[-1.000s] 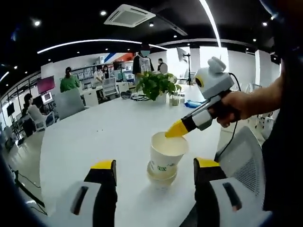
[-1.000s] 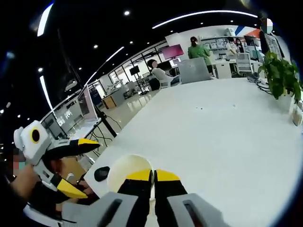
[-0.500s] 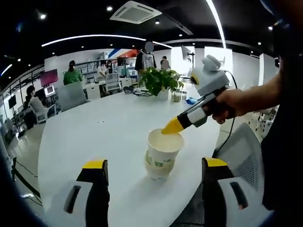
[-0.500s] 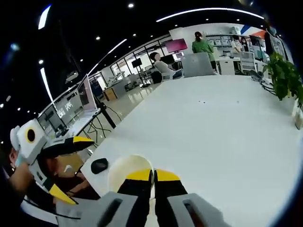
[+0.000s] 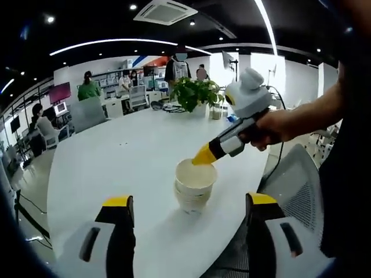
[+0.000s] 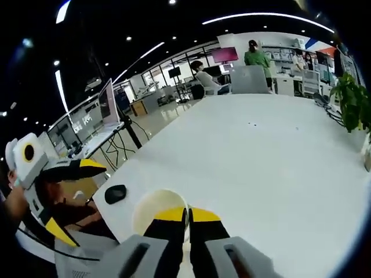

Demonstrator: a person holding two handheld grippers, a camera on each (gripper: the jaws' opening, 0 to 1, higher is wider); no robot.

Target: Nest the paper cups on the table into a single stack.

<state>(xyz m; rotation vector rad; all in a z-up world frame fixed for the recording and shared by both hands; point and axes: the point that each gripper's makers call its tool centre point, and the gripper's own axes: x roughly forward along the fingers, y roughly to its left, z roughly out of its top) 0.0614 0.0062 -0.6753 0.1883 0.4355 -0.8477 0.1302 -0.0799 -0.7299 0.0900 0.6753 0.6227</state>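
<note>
A short stack of white paper cups [image 5: 194, 188] stands near the front edge of the white table [image 5: 127, 156]. The right gripper [image 5: 203, 156] comes in from the right, its yellow tips pinched on the top cup's rim. The top cup sits deep in the stack. My left gripper [image 5: 189, 201] is open, its jaws wide apart on either side of the stack and nearer than it. In the right gripper view the right gripper [image 6: 187, 213] is shut on the cup rim [image 6: 155, 207], and the left gripper [image 6: 78, 197] stands open at the left.
A potted plant [image 5: 197, 95] and small items stand at the table's far end. A mesh chair [image 5: 295, 185] is beside the table edge at the right. A small black object [image 6: 116, 193] lies at the table's corner. People sit and stand at desks in the background.
The top cup has sunk lower into the stack, which now looks shorter. The right gripper came down with it. The left gripper has drawn back a little.
</note>
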